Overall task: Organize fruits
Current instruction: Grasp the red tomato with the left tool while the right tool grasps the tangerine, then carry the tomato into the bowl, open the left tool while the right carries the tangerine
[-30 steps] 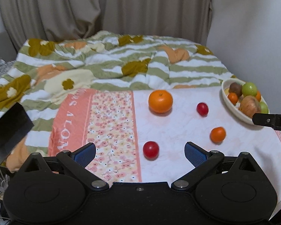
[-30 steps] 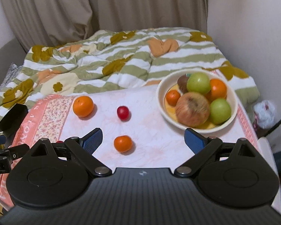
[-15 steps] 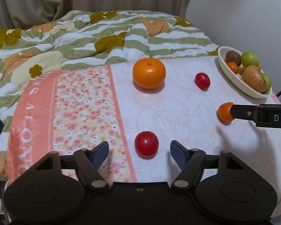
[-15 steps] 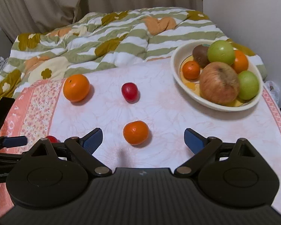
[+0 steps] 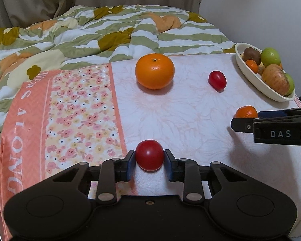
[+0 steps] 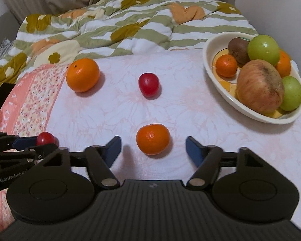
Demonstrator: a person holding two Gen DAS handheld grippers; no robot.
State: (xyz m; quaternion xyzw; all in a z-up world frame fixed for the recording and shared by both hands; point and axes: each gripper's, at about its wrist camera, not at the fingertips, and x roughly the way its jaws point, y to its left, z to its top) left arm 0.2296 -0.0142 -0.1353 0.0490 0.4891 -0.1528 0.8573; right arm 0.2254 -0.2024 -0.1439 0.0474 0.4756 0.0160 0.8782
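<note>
My left gripper (image 5: 149,163) is shut on a round red fruit (image 5: 149,157) that rests on the tablecloth; it also shows in the right wrist view (image 6: 45,138). My right gripper (image 6: 153,149) is open, its fingers on either side of a small orange (image 6: 153,139) without touching it; this orange also shows in the left wrist view (image 5: 245,111). A large orange (image 5: 154,71) and a second red fruit (image 5: 217,79) lie farther back. A cream bowl (image 6: 214,76) at the right holds an apple (image 6: 259,86), green fruits, small oranges and a kiwi.
The table carries a pink floral tablecloth (image 5: 74,108) with a salmon border on the left. A striped green and white quilt (image 5: 110,32) is bunched behind the table. A white wall (image 5: 260,10) is at the right and curtains hang behind.
My left gripper moved forward and closed on the near red fruit. My right gripper moved forward, bringing its open fingers around the small orange.
</note>
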